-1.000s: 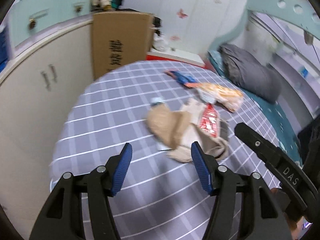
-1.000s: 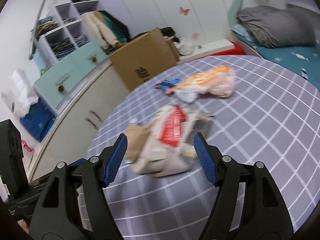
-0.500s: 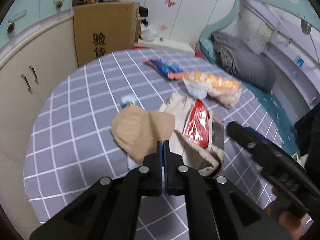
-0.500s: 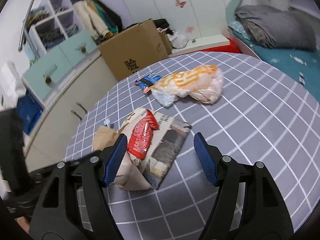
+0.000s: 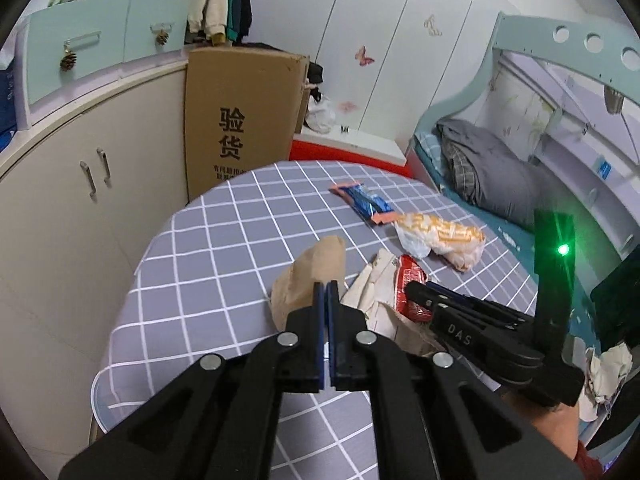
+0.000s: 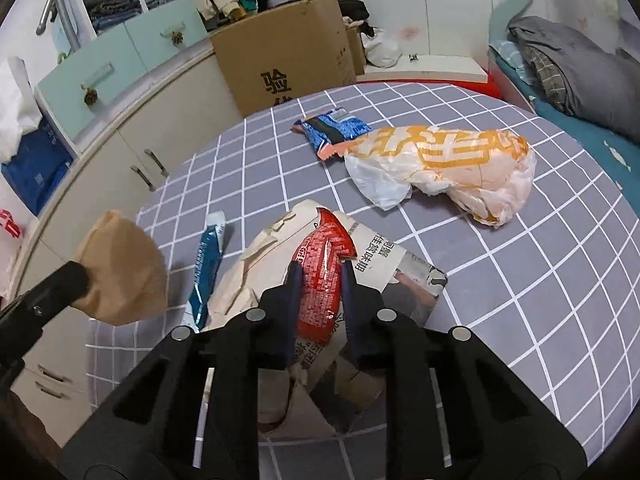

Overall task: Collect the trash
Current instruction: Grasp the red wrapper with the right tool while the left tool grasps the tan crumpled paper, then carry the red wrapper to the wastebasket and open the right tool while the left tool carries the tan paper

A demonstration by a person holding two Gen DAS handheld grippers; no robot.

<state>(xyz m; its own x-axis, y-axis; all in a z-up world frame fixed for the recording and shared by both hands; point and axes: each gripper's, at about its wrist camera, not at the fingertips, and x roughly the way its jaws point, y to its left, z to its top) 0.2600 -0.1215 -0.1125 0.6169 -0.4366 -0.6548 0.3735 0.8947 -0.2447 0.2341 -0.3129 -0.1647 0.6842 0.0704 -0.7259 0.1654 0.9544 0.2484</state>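
1. The left gripper [image 5: 326,292] has its jaws pressed flat together on the edge of a crumpled brown paper bag [image 6: 120,268]. In the right wrist view the bag sits at the middle left of the frame and looks lifted clear of the grey checked tablecloth [image 6: 520,272].

2. The right gripper [image 6: 320,284], low in the centre of its own frame, is closing its jaws around a red snack wrapper [image 6: 324,268]. The wrapper is between the blue pads, which look to be touching its 2 long edges.

3. The red wrapper lies on top of a flattened printed paper bag [image 6: 376,264], so a deep bite could catch that sheet too, I'd say.

4. To my eye everything here is light and limp. The brown bag is thin paper that should crease and hold in a pinch. The red wrapper is glossy film, likely slippery, so gripping across its narrow middle seems safest.

5. More trash waits higher in the right wrist frame: a puffy white and orange plastic bag [image 6: 448,164] at the upper right, touching a blue wrapper [image 6: 332,128] just to its left.

6. A slim teal sachet [image 6: 208,264] lies flat at the lower left, between the brown bag and the printed one. It looks hard to pinch except at an end.
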